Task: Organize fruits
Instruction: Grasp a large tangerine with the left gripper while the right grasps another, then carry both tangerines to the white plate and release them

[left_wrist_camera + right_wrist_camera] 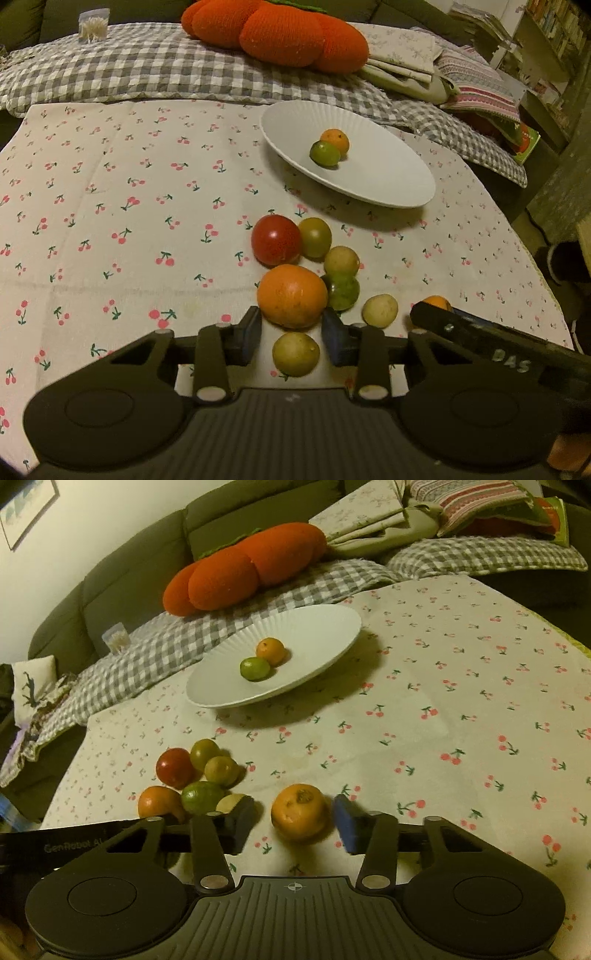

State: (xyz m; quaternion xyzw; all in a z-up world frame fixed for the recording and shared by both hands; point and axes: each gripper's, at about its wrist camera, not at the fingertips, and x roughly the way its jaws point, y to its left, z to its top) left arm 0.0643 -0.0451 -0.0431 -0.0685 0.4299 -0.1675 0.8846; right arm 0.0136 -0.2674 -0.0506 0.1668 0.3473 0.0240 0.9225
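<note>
A white ribbed plate (388, 177) (325, 627) holds a small orange (335, 139) (270, 650) and a green lime (324, 154) (255, 668). Several loose fruits lie on the cherry cloth: a red tomato (275, 240) (174, 767), a big orange (291, 295) (159, 802), green and yellow ones. My left gripper (291, 334) is open, with a yellow-green fruit (295, 353) between its fingers and the big orange just ahead. My right gripper (293, 821) is open around a mandarin (299, 810) on the cloth, not touching it.
A sofa with a checked grey blanket (147, 74) and an orange pumpkin cushion (280, 29) (236, 572) lies behind the table. Folded cloths and books are stacked at the far right (480, 85). The right gripper's body (498, 350) shows at the lower right of the left view.
</note>
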